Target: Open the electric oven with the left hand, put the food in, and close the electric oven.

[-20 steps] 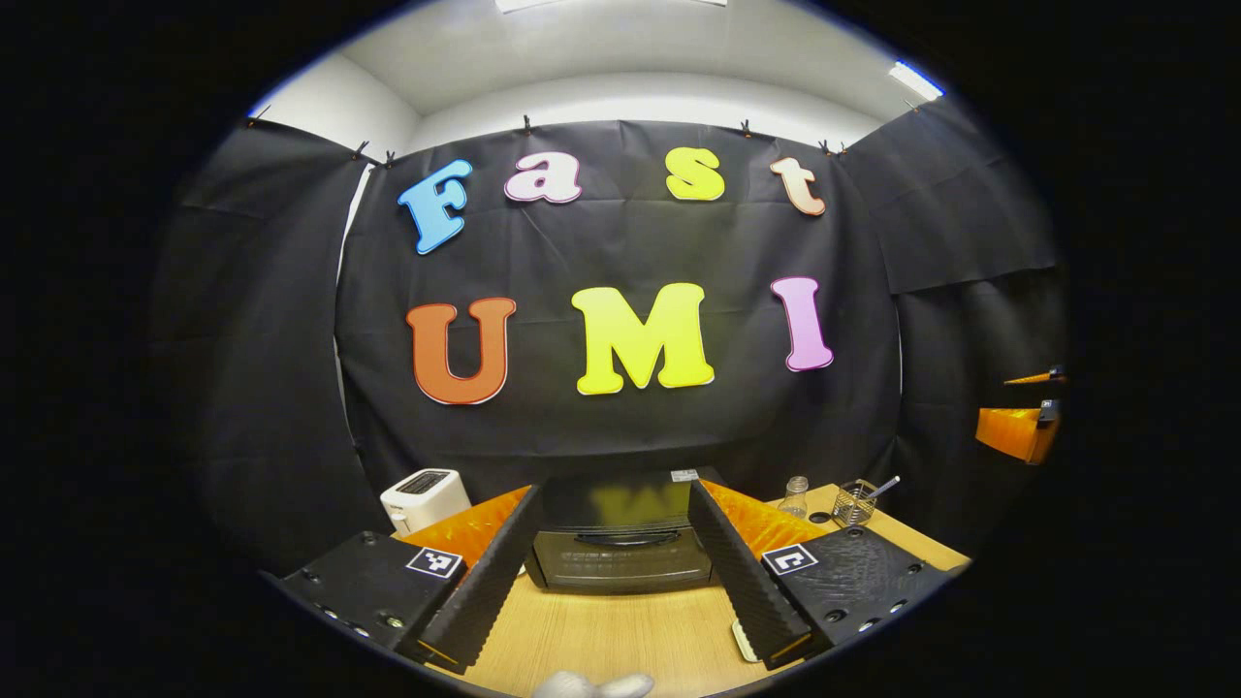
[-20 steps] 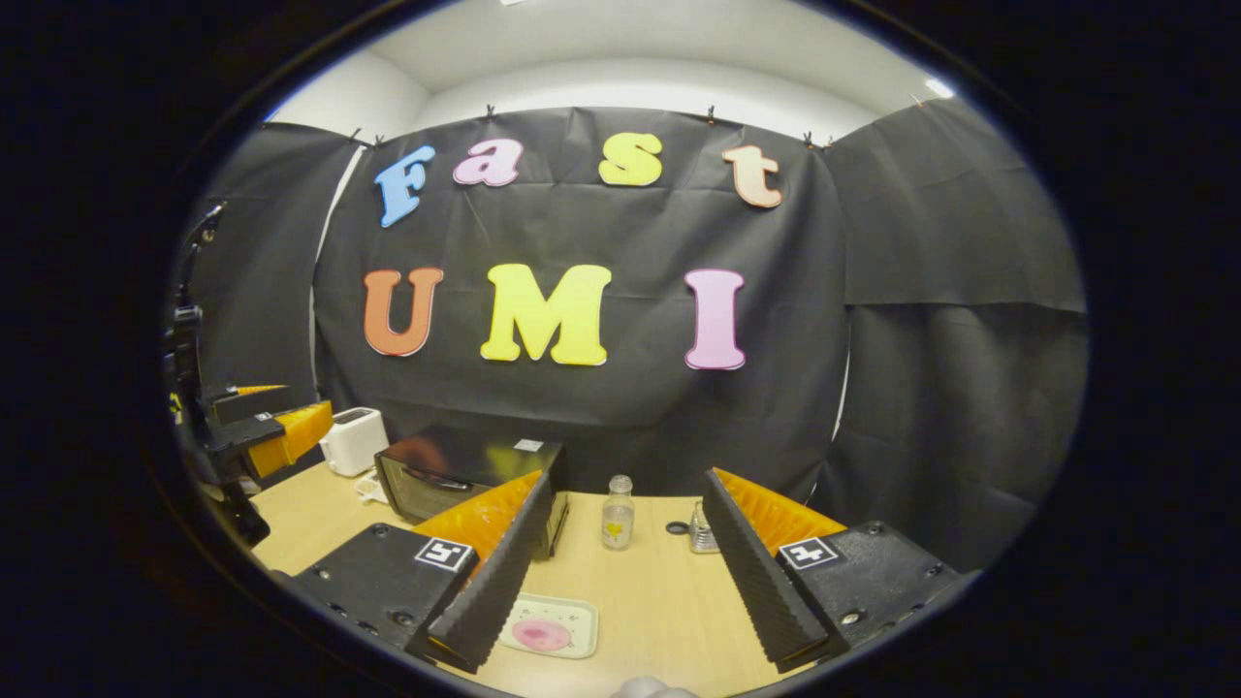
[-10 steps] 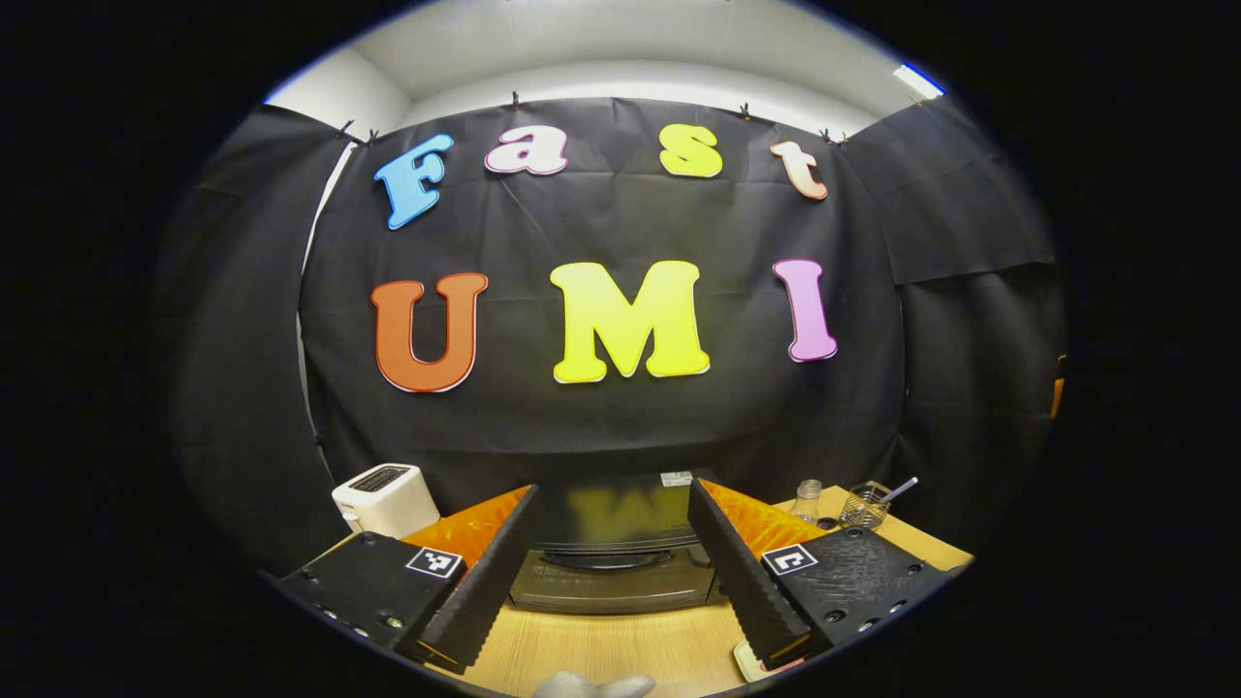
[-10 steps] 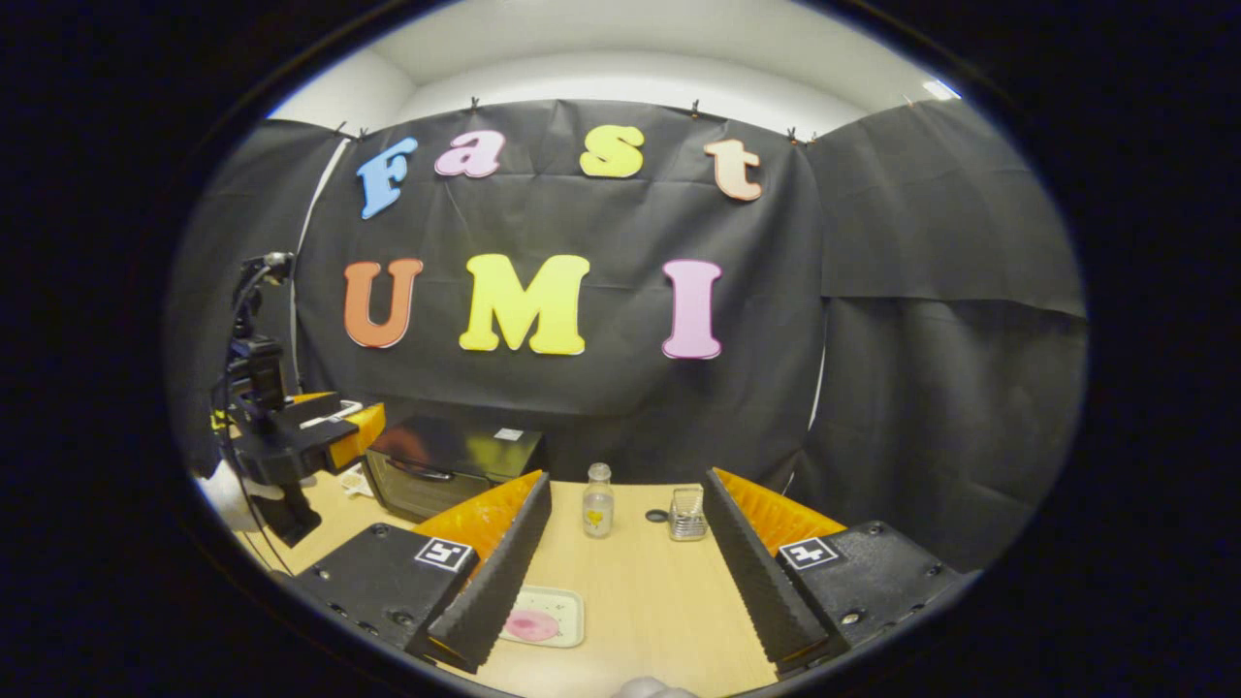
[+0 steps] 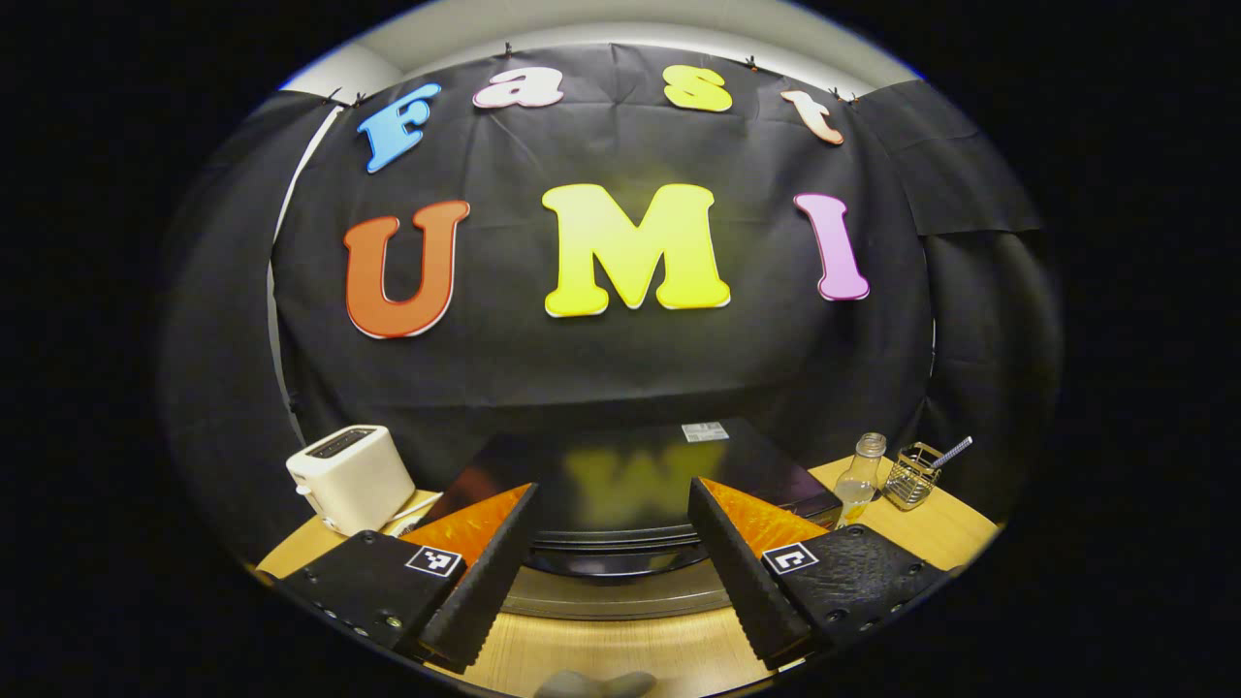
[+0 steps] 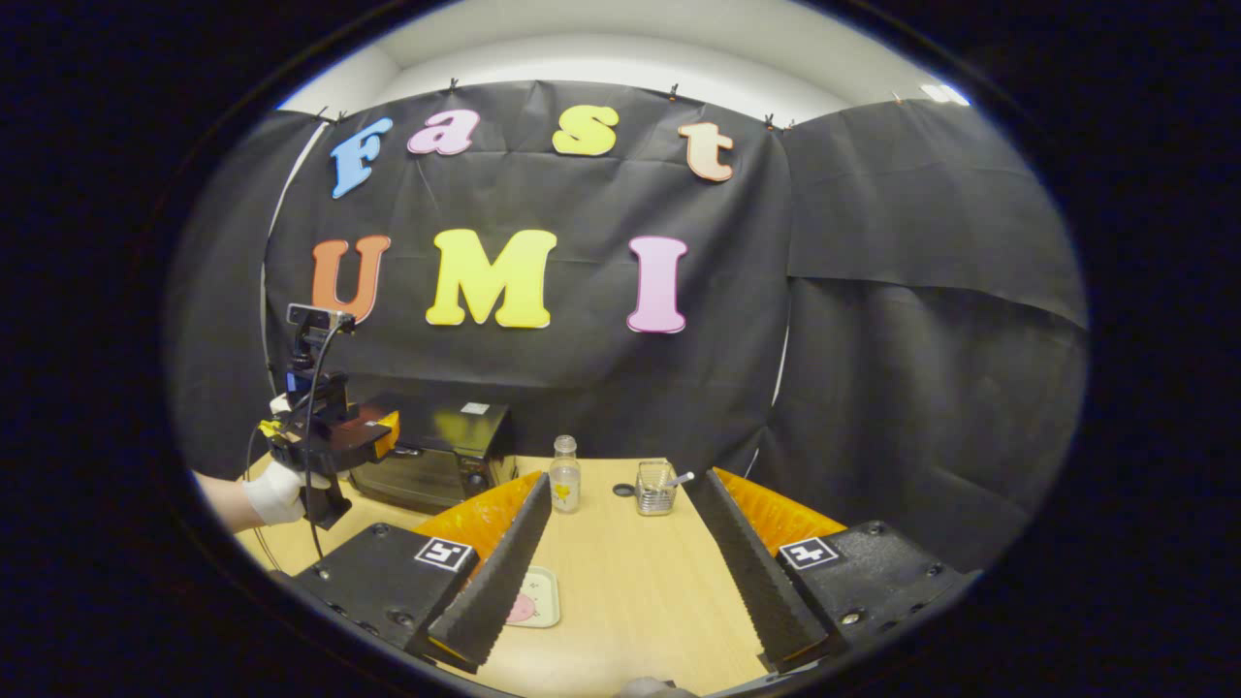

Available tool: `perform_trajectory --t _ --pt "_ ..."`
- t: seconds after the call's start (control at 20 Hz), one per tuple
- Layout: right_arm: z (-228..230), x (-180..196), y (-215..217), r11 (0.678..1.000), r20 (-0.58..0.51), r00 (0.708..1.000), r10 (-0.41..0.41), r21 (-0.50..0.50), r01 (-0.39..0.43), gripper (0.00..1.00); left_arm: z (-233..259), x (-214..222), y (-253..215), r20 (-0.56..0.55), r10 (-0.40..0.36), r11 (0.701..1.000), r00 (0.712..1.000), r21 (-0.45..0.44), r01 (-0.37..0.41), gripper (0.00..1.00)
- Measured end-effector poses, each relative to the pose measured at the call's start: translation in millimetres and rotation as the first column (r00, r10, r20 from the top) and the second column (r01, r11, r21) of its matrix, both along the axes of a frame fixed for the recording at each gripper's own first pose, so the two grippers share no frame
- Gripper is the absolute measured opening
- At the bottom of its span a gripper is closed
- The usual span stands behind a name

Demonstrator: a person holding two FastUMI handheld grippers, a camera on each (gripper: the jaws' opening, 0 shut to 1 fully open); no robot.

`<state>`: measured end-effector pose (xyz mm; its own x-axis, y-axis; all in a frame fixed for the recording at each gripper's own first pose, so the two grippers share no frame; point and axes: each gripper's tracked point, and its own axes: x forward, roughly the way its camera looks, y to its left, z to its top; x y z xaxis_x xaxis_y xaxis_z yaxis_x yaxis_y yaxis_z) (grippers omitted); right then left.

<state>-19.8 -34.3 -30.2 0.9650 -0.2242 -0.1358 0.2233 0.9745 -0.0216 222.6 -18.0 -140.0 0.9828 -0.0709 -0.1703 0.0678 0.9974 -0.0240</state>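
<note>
Left tongs [image 5: 613,562]: spread wide, gripping nothing; just in front of the oven, its curved handle showing between the two fingers; also seen in the right gripper view at the oven's front left corner, held by a gloved hand [image 6: 276,492]
Right tongs [image 6: 627,572]: spread wide, holding nothing; above bare worktop, well apart from the oven
Oven [image 5: 640,475]: black box, door shut; at the back of the worktop [image 6: 640,591] against the black cloth wall; in the right gripper view it sits at far left
Food: pink item on a small tray [image 6: 543,596]; tray lies flat on the worktop just beside the right tongs' left finger, which hides part of it
Toaster [image 5: 349,477]: white, left of the oven
Bottle [image 6: 563,475]: clear, upright, right of the oven
Wire basket [image 6: 655,489]: just right of the bottle, a stick leaning out of it; a small dark ring lies between the two
</note>
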Motion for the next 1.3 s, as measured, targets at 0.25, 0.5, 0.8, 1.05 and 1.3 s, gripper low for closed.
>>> perform_trajectory --t 0.25,0.5,0.8,1.05,1.3 --pt "-2 -6 -4 1.000 -0.016 0.999 -0.029 0.005 0.029 0.96 -32 9 -5 -0.070 -0.013 1.000 0.997 -0.011 0.012 0.97" --pt "-5 -7 4 1.000 -0.015 1.000 -0.011 0.003 0.011 0.96 -32 2 -4 -0.052 -0.007 1.000 0.999 0.004 0.007 0.97" --pt "-3 -10 8 1.000 -0.008 1.000 0.015 0.020 -0.015 0.97 -35 -24 -3 -0.071 -0.020 1.000 0.997 0.007 0.020 0.97" --pt "-7 -21 14 0.999 -0.015 0.999 0.040 0.032 -0.039 1.00 -45 -53 -3 -0.101 -0.024 1.000 0.995 0.006 0.024 0.97" --pt "-15 -37 19 0.998 -0.028 0.998 0.056 0.042 -0.055 0.97 -65 -87 -4 -0.153 -0.027 1.000 0.988 0.006 0.029 0.97"
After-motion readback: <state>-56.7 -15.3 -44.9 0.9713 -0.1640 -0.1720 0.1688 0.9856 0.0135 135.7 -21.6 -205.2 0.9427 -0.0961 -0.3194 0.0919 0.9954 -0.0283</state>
